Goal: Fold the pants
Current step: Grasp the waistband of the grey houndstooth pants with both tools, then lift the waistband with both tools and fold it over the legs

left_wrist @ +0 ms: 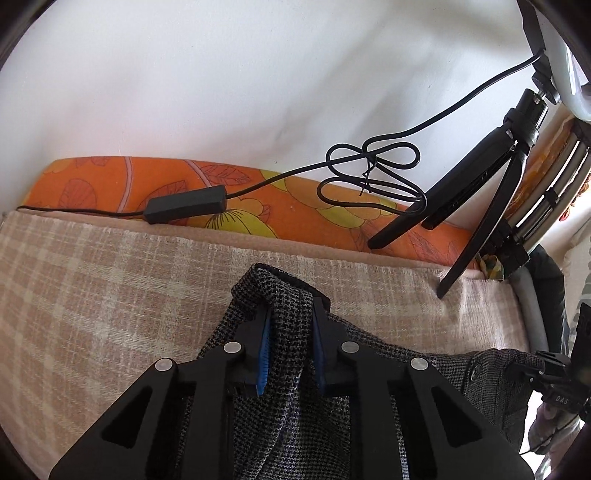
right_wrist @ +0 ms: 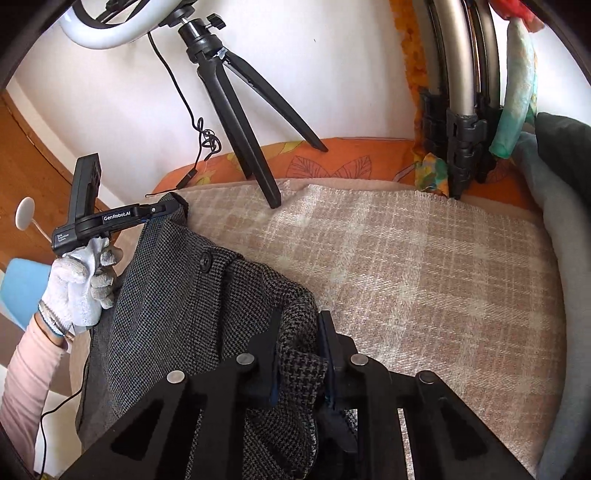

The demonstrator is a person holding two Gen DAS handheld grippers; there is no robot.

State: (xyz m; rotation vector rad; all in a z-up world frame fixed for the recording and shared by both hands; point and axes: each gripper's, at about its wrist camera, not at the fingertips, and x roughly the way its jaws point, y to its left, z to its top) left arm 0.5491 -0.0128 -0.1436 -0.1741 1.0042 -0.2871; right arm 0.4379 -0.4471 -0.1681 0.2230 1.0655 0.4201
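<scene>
The pants are dark grey houndstooth with a black button at the waistband. They are held up above a beige plaid blanket. My left gripper is shut on a bunched waistband corner of the pants. It also shows in the right wrist view, held by a white-gloved hand. My right gripper is shut on the other corner of the waistband. The cloth stretches between the two grippers and hangs down below them.
A black tripod with a white ring light stands at the blanket's far edge, also seen in the left wrist view. Its cable and inline box lie on an orange floral sheet. A white wall is behind. Grey bedding lies right.
</scene>
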